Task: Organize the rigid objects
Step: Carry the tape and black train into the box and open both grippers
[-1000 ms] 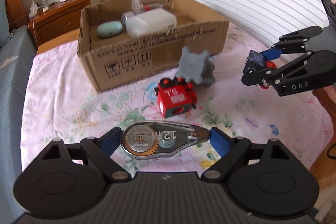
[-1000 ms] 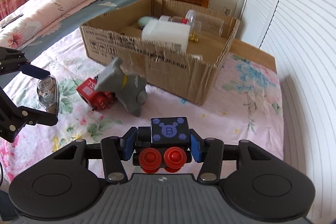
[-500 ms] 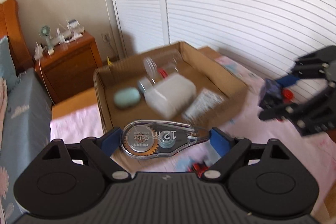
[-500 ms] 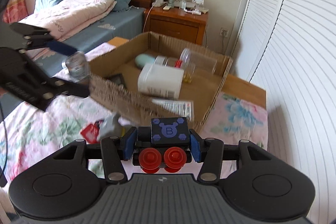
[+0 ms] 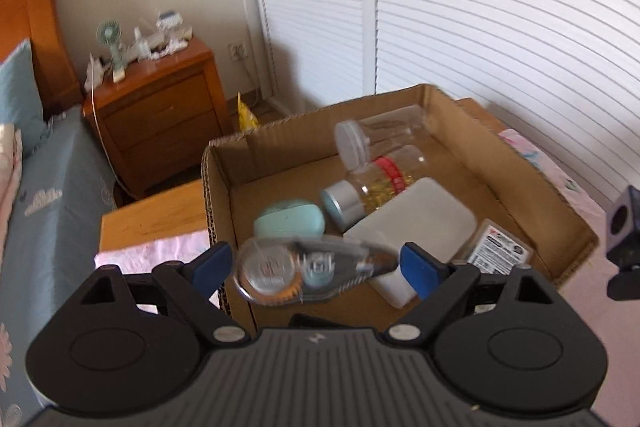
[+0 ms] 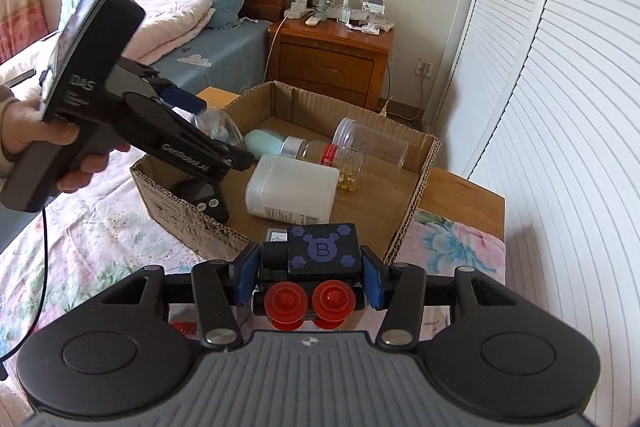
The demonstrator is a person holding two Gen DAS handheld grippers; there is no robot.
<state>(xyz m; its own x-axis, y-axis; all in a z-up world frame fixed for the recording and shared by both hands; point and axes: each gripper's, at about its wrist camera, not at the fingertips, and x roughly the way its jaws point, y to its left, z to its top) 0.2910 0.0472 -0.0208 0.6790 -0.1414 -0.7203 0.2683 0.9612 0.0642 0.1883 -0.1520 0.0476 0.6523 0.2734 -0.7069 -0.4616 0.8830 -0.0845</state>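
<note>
My left gripper (image 5: 316, 267) is above the near left of the cardboard box (image 5: 532, 171). Its jaws stand wider than the clear correction tape dispenser (image 5: 308, 269), which is blurred between them with a gap at each pad. My right gripper (image 6: 306, 275) is shut on a dark blue toy block with red wheels (image 6: 320, 255), held above the box's near wall (image 6: 188, 223). The left gripper (image 6: 192, 131) also shows in the right wrist view, over the box's left side.
In the box lie a white container (image 5: 416, 227), a mint case (image 5: 290, 221), a capsule bottle (image 5: 372, 183), a clear jar (image 5: 380, 137) and a labelled packet (image 5: 500, 251). A black device (image 6: 202, 201) lies there too. A wooden nightstand (image 5: 160, 115) stands behind.
Both grippers rose from the bedspread and moved over the box. The left jaws have opened, and the tape dispenser is now loose and blurred between them.
</note>
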